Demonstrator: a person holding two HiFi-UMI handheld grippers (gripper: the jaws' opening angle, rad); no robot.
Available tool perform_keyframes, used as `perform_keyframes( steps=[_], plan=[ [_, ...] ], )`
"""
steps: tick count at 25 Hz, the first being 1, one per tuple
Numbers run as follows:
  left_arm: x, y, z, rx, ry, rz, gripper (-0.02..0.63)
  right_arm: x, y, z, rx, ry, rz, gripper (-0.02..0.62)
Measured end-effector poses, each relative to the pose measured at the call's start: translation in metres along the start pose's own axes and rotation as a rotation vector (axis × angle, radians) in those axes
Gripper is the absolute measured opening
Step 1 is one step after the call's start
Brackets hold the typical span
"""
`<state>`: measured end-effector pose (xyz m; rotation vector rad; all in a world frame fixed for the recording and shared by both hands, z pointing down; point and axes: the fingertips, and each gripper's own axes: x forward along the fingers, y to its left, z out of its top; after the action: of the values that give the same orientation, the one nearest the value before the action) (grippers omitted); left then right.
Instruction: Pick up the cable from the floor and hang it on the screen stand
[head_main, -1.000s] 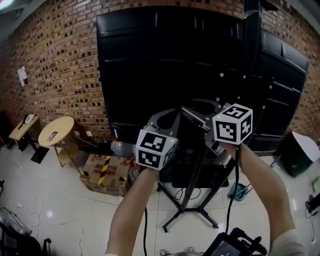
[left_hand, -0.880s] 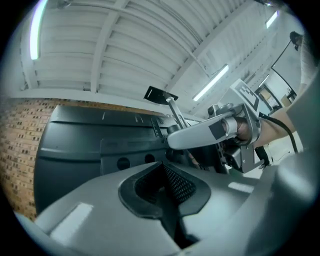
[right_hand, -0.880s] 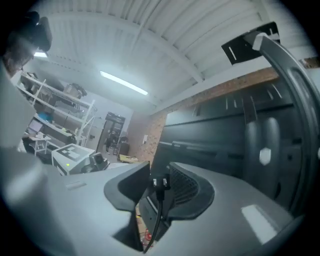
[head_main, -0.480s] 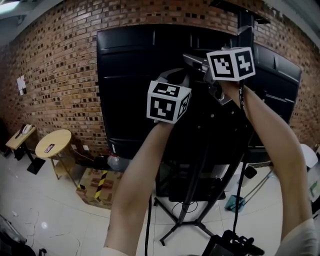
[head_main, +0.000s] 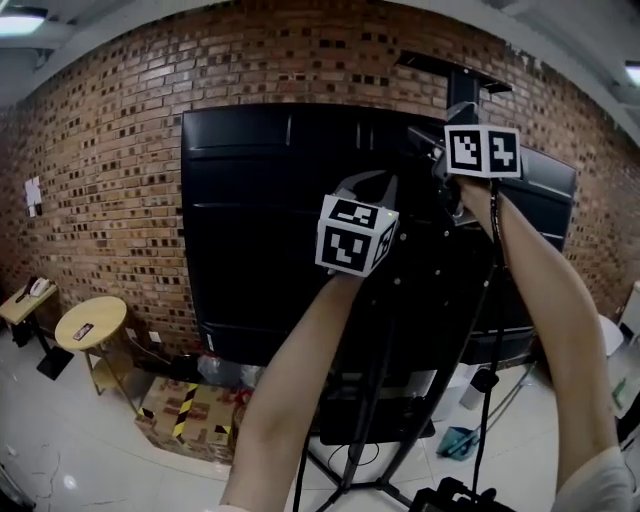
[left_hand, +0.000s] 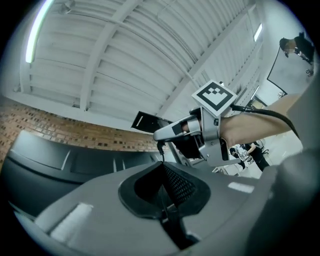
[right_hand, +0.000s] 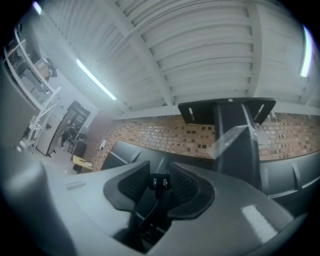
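The thin black cable (left_hand: 162, 185) runs between the pads of my left gripper (left_hand: 162, 170), which is shut on it, and climbs to my right gripper (left_hand: 172, 131) just ahead. In the right gripper view, my right gripper (right_hand: 159, 172) is shut on the cable's two-pronged plug (right_hand: 160, 183). Both are raised in front of the black screen (head_main: 270, 230). The left gripper (head_main: 365, 187) is at mid-height and the right gripper (head_main: 428, 140) is near the top edge. The stand's black post (right_hand: 240, 145) rises just beyond the right gripper.
A brick wall (head_main: 100, 150) is behind the screen. At floor level on the left are a round wooden table (head_main: 90, 322) and a cardboard box (head_main: 195, 410) with yellow-black tape. The stand's legs (head_main: 372, 478) spread below. A black lead (head_main: 493, 300) hangs under my right forearm.
Both grippers have risen from the stand's lower part to the upper half of the screen, still holding the cable. The head view has tilted upward.
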<state>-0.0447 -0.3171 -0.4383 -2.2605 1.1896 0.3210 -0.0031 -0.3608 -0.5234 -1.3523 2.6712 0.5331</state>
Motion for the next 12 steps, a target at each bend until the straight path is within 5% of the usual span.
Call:
perform_keyframes(
  steps=[7, 12],
  plan=[
    [0.013, -0.044, -0.005, 0.024, 0.022, -0.054, 0.017, -0.069, -0.039, -0.033, 0.268, -0.164, 0.008, 0.126],
    [0.005, -0.085, -0.010, 0.040, 0.026, -0.096, 0.017, -0.129, -0.030, -0.088, 0.295, -0.199, 0.087, 0.126]
  ],
)
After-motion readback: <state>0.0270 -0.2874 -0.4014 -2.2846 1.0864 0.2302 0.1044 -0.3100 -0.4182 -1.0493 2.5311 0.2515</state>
